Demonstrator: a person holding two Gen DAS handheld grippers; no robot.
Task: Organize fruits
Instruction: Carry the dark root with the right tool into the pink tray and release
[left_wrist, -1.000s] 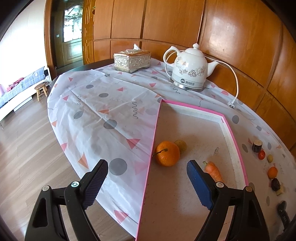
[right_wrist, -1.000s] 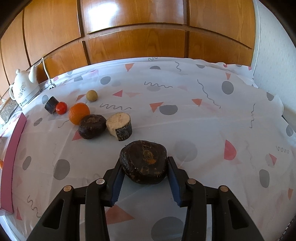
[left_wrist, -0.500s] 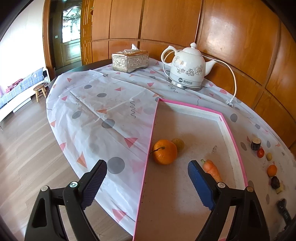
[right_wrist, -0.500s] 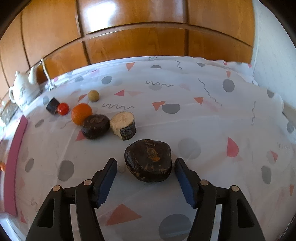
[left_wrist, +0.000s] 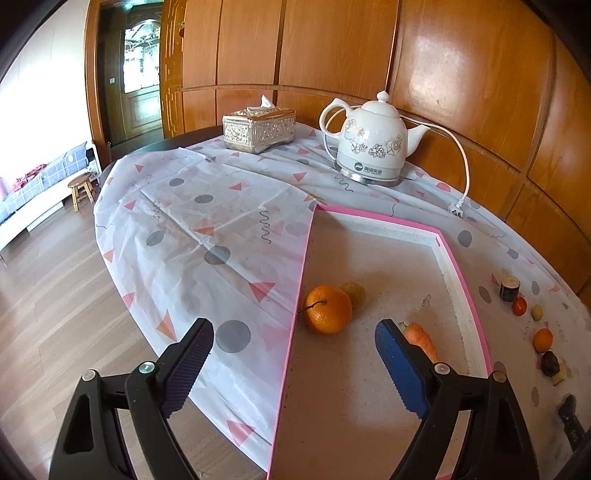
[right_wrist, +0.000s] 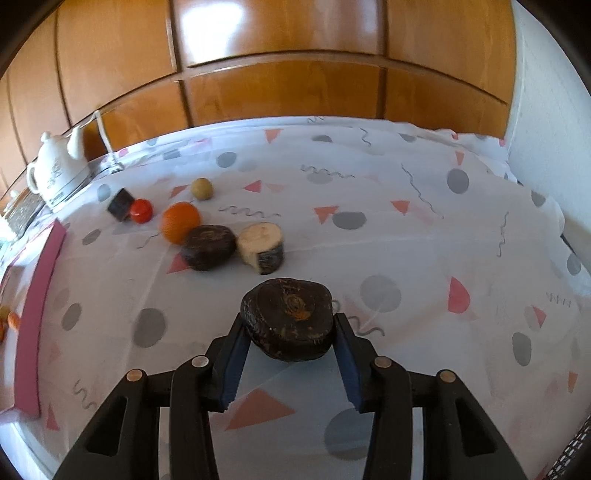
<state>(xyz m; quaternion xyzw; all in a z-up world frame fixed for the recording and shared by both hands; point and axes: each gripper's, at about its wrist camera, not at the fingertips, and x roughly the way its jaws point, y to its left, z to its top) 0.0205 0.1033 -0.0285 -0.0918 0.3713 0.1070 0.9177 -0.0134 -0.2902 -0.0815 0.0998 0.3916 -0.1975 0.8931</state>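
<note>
— Right tool?
— Just closed again, pads pressed on both sides of a dark, flattish fruit, raised a little over the patterned tabletop.
— Left tool?
— Spread wide, gripping nothing, poised over the near end of the pink-rimmed tray.
— Inside the tray?
— A stemmed orange touching a small yellowish fruit behind it, and a carrot just beside the blue pad on the right.
— Outside the tray?
— Lying loose past the held fruit: a second dark fruit beside a pale cut piece, then another orange, a small red fruit, a dark cube and a small tan ball.
— Farther back?
— A white kettle and a tissue box.
</note>
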